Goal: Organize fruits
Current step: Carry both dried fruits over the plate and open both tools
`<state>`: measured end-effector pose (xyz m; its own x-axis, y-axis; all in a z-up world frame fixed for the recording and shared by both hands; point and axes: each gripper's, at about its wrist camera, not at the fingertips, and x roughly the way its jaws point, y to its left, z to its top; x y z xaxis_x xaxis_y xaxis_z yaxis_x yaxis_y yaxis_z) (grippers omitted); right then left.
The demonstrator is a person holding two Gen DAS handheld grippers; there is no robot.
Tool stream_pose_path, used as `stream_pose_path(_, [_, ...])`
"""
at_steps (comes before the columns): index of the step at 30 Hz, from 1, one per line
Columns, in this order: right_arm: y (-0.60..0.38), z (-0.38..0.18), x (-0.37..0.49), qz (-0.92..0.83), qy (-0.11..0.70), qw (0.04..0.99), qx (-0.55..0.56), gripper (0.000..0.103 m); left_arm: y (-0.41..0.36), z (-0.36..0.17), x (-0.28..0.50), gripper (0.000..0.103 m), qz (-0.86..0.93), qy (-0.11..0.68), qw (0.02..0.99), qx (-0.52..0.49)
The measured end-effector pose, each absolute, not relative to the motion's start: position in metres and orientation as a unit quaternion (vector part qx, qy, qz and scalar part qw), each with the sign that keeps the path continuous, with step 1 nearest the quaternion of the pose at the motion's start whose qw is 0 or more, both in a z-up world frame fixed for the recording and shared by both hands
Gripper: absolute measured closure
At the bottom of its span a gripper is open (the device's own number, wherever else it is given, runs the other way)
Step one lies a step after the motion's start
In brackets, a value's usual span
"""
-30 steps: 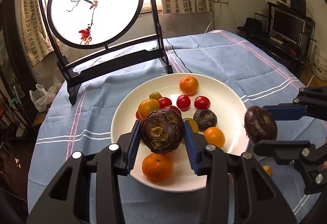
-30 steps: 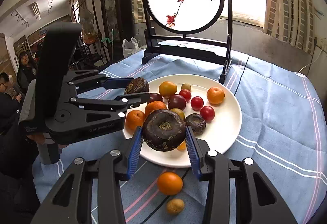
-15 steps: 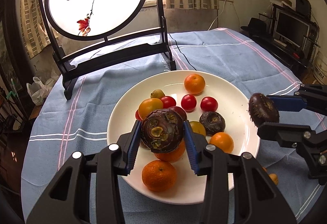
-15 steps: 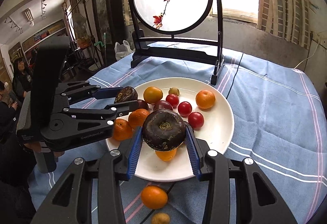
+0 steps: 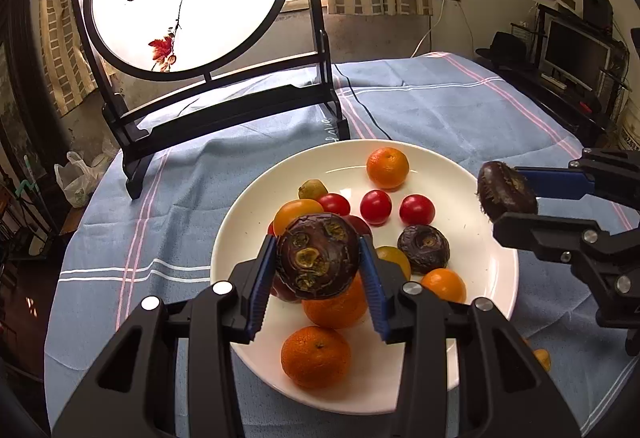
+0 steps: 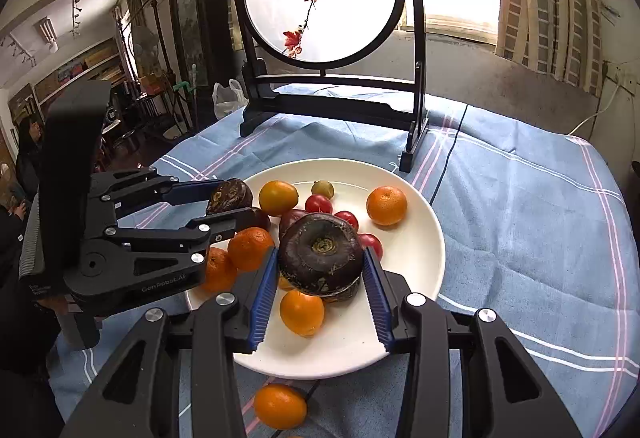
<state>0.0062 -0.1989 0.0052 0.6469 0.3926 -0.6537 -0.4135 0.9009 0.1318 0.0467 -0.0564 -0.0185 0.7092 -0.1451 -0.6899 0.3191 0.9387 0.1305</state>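
Left wrist view: the left gripper (image 5: 319, 262) is clamped on a dark water chestnut (image 5: 318, 256), blue pads pressing its two flanks, carried above the white plate (image 5: 486, 266). On the plate lie mandarins (image 5: 316, 356), cherry tomatoes (image 5: 375, 206) and one loose chestnut (image 5: 423, 248). At the right edge the right gripper (image 5: 510, 198) holds a second chestnut (image 5: 506, 191) over the plate's rim. Right wrist view: the right gripper (image 6: 320, 266) is closed on that chestnut (image 6: 320, 254), stem scar facing the camera, above the plate (image 6: 420, 234). The left gripper (image 6: 228, 204) enters from the left, gripping its own chestnut (image 6: 230, 194) over the plate's near-left side. One mandarin (image 6: 280, 406) remains on the blue tablecloth (image 6: 520, 198) just outside the plate. Handling judgement: the chestnuts appear firm, light and rounded, with smooth skin that may slip; grip across the widest diameter, as here. Tomatoes and mandarins are likely softer and need lighter pressure.
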Motion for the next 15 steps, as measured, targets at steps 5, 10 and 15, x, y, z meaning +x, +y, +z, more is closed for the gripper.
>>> stream_pose_path(5, [-0.195,0.005,0.013,0.22,0.359,0.907,-0.018,0.061,-0.057,-0.02,0.053,0.063,-0.122,0.362,0.916,0.123])
stream_pose_path(10, [-0.192,0.004,0.026,0.215,0.365,0.906,-0.019,0.061,-0.057,-0.025,0.061,0.063,-0.117,0.367,0.914,0.126])
stream_pose_path(15, [-0.187,0.002,0.037,0.213,0.369,0.905,-0.02,0.061,-0.056,-0.027,0.066,0.062,-0.11,0.369,0.914,0.126])
